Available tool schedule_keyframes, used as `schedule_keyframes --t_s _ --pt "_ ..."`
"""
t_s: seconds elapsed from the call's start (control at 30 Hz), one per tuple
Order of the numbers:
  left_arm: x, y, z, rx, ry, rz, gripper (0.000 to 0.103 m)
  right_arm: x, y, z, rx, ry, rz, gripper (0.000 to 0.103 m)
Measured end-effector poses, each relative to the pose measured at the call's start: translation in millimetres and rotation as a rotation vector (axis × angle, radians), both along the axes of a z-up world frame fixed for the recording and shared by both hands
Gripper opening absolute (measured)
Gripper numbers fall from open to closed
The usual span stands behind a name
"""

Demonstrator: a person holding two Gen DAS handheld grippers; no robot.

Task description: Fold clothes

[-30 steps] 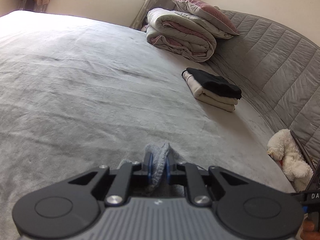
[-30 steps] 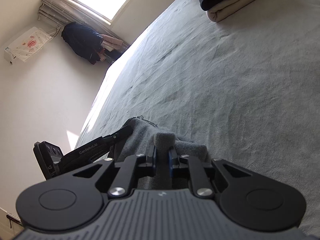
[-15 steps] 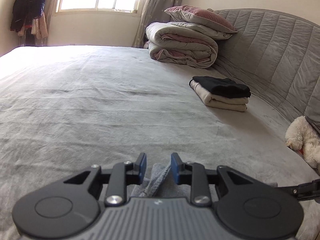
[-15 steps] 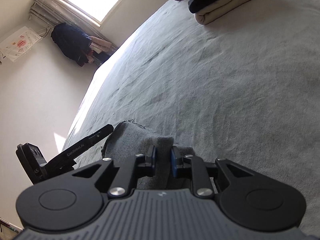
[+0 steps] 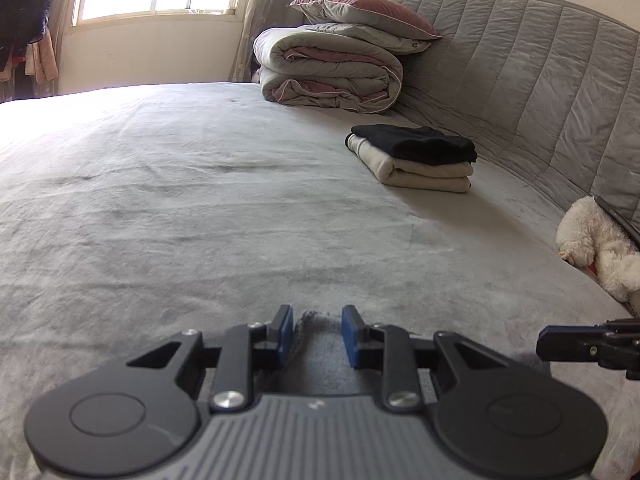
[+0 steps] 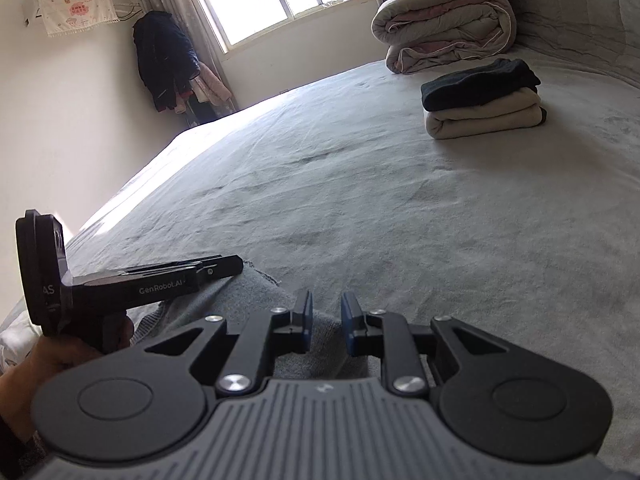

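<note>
A grey knit garment lies on the grey bed right under both grippers. In the left wrist view my left gripper is open; the cloth's edge lies loose between the blue pads, which do not press it. The right gripper's tip shows at the right edge. In the right wrist view my right gripper is open over the same garment, with nothing pinched. The left gripper, held by a hand, rests over the garment's far left corner.
A folded stack, black on cream, sits near the quilted headboard. Behind it lie a rolled duvet and a pillow. A white plush toy lies at the right. Clothes hang beside the window.
Both grippers were shut on raised folds of the grey garment; both have opened and let go. The cloth has dropped flat, and both views have rolled to level.
</note>
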State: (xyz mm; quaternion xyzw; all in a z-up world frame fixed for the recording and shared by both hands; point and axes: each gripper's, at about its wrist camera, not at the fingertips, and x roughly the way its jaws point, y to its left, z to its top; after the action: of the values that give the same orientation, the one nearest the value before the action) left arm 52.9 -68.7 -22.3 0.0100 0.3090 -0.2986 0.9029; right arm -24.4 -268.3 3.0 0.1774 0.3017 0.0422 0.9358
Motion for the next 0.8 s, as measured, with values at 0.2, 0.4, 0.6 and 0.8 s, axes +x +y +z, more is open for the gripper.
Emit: schedule_keyframes --t_s 0.2,0.4,0.6,0.8 --pt "5 0 -13 -0.002 0.010 -0.006 0.029 7 -9 -27 0.064 0.122 -0.037 0.034" --pt "18 7 -14 -0.022 0.055 0.011 0.032 6 -24 -32 0.177 0.151 -0.050 0.036" --pt "22 24 -7 0.005 0.061 0.069 0.044 0 -29 -24 0.195 0.160 -0.053 0.043" --pt "18 47 7 -0.010 0.072 0.103 0.046 -12 -39 -19 0.230 0.161 -0.054 0.053"
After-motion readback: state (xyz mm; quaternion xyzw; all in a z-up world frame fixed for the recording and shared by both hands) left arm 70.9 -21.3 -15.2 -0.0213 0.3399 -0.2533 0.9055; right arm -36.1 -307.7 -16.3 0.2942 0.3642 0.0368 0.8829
